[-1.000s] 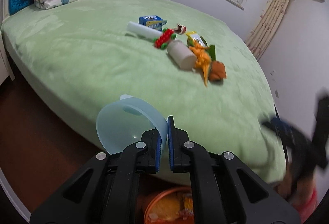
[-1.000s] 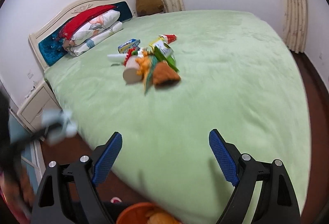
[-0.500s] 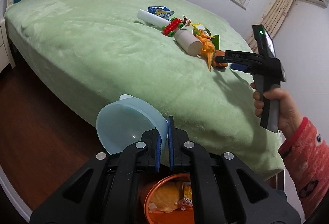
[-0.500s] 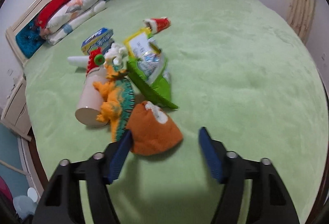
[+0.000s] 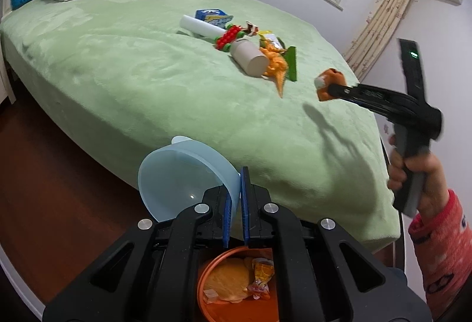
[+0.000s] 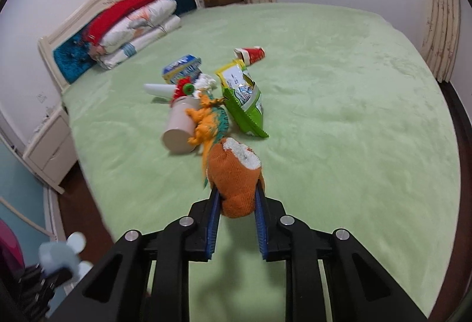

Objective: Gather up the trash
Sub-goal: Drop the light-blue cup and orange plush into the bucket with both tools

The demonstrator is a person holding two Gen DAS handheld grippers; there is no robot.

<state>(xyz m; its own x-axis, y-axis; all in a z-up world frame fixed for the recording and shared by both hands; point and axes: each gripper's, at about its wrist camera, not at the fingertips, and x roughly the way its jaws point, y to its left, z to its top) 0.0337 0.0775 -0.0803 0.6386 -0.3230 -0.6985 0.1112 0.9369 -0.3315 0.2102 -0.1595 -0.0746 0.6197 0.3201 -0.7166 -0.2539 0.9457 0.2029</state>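
Orange knit, white fleecy cuff: one bunched sock-like item (image 6: 236,177), clamped between the pads of the right tool (image 6: 237,221) and lifted clear of the green bed cover (image 6: 354,127); the left-wrist view shows it hanging in the air above its own shadow. Left tool (image 5: 235,204): closed on the rim of a pale blue plastic bowl (image 5: 183,177), held off the bed's near edge over the dark floor. Orange bin (image 5: 233,283): below the left tool, already holding wrappers and a flattish orange piece. Remaining on the bed, well apart from the bin: beige cup (image 6: 180,127) on its side, orange-and-teal toy (image 6: 211,121) against it, green snack bag (image 6: 246,103), red-and-white wrapper (image 6: 250,55), blue box (image 6: 181,68), white tube (image 6: 157,89), red-and-green bead piece (image 6: 184,87). Risks, as judged: the grip sits low on soft fabric, so the bundle could slip out during the carry to the bin; a release short of the rim would drop it on the floor; the bowl, pinched at its edge only, may swing or tip
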